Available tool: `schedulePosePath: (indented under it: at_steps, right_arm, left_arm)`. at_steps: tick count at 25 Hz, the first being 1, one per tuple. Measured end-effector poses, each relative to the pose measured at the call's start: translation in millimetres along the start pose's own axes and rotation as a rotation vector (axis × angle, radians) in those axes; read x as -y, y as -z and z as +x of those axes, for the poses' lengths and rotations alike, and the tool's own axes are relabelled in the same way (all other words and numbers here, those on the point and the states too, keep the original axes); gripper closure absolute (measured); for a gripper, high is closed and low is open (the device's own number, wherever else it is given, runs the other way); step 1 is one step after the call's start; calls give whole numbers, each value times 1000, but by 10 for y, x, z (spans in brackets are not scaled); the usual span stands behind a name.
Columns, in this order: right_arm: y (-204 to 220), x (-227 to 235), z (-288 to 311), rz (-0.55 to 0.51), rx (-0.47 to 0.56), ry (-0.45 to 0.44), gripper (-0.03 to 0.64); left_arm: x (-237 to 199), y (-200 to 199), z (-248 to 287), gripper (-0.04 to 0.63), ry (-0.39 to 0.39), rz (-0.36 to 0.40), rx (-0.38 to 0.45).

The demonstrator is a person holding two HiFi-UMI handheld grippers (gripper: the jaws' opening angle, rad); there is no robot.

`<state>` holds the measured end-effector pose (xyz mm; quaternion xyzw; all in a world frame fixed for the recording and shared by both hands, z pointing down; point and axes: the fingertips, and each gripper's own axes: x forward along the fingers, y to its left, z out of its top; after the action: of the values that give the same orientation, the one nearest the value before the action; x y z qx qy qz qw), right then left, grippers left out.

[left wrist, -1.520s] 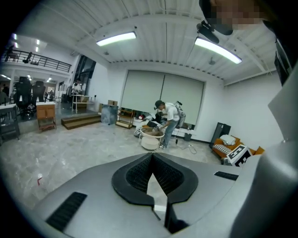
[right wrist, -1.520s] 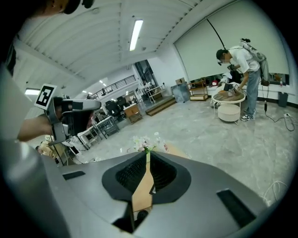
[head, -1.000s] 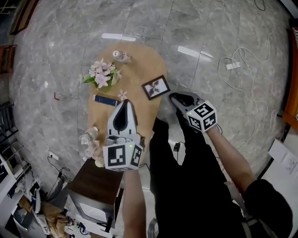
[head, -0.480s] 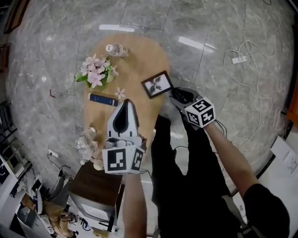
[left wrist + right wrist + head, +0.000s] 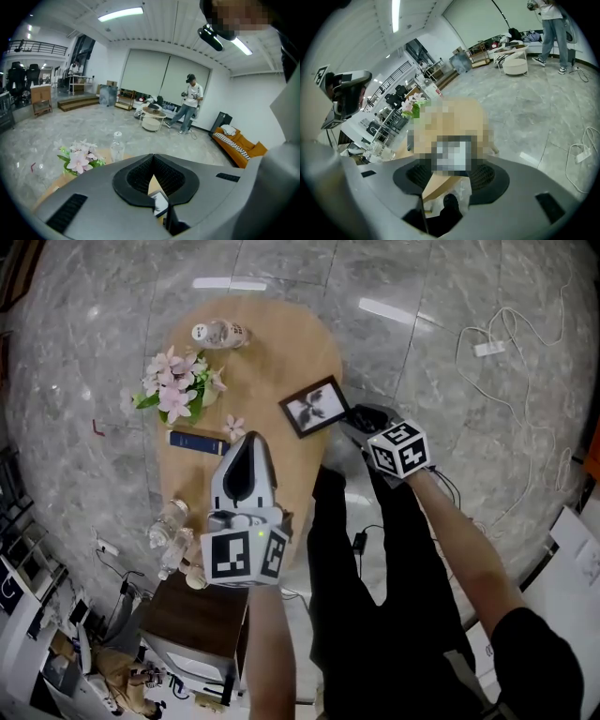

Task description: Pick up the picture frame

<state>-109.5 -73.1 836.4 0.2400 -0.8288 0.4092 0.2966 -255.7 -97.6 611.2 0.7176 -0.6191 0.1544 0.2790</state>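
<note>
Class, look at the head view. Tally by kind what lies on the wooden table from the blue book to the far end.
Picture frame: 1
Flower bunch: 1
Loose flower: 1
Blue book: 1
Clear bottle: 1
Total: 5

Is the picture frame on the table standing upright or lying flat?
Lying flat, face up. The head view shows the whole front of the picture frame from above, on the wooden table near its edge.
</note>
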Motion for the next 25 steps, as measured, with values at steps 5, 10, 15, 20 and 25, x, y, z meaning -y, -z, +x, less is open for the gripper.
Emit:
schedulePosePath:
  at_steps: [5,10,15,20,25]
  right_arm:
    - [162,196,243,48,-29,-8,422]
    - [284,329,431,78,-58,-17,410]
    - [334,385,588,152,-74,-70,405]
    - [395,351,734,166,-110,-121,405]
    - [459,323,849,148,-148,-131,405]
  left_arm:
    - [-48,114,146,583,-6,0,-16]
    - [-58,214,218,583,-10,2,-25]
    - [-56,289,226,582,-24,-11,-37]
    - [-87,359,188,583,-37,-13,-46]
    - [-87,407,200,583,-36,-14,-54]
